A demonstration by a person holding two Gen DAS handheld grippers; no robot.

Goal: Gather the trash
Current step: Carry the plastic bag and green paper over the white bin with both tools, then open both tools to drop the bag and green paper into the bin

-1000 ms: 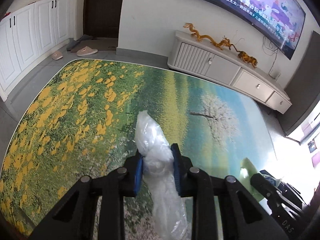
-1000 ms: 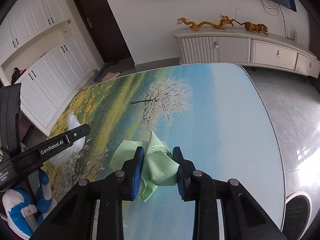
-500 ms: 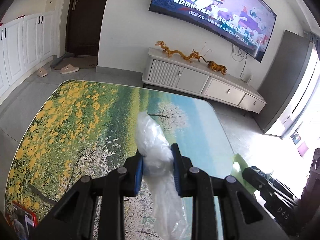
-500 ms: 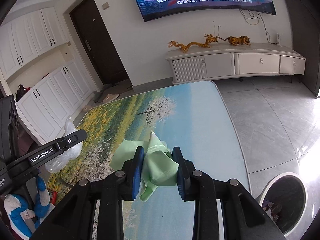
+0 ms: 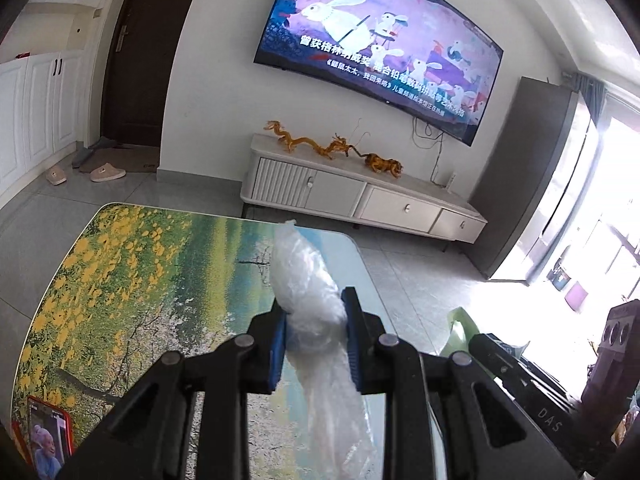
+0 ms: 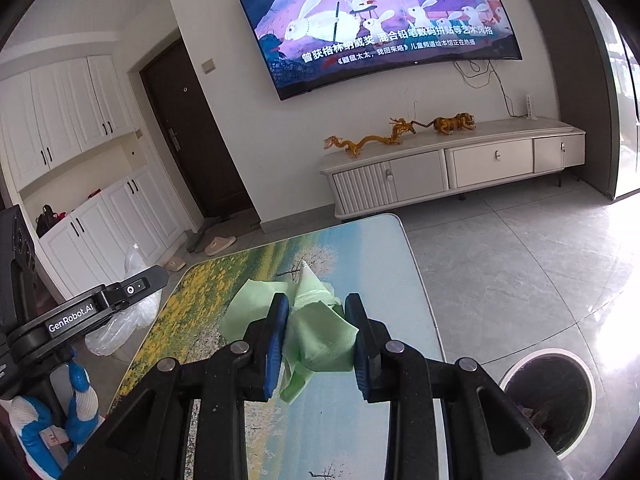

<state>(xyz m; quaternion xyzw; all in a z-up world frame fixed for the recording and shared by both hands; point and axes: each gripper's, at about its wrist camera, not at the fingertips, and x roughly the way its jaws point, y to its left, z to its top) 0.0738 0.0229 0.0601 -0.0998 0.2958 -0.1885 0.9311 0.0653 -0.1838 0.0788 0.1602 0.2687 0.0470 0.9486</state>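
Note:
My left gripper [image 5: 315, 320] is shut on a clear crumpled plastic bag [image 5: 308, 280] and holds it above the picture-printed table [image 5: 140, 280]. My right gripper [image 6: 320, 322] is shut on a wad of light green tissue [image 6: 316, 332], also lifted above the table [image 6: 360, 256]. The left gripper with its plastic bag [image 6: 124, 320] shows at the left of the right wrist view. The green tissue [image 5: 458, 328] and the right gripper's body show at the lower right of the left wrist view. A round trash bin [image 6: 548, 396] with a dark inside stands on the floor at the table's right.
A red phone [image 5: 48, 436] lies at the table's near left corner. A white TV cabinet [image 6: 452, 168] with dragon and tiger figures stands by the far wall under a TV [image 6: 376, 28]. Slippers [image 5: 106, 172] lie near the dark door. Grey tile floor lies to the right.
Both grippers have risen and tilted up with their loads; the table looks smaller and lower. The trash bin has come into the right wrist view.

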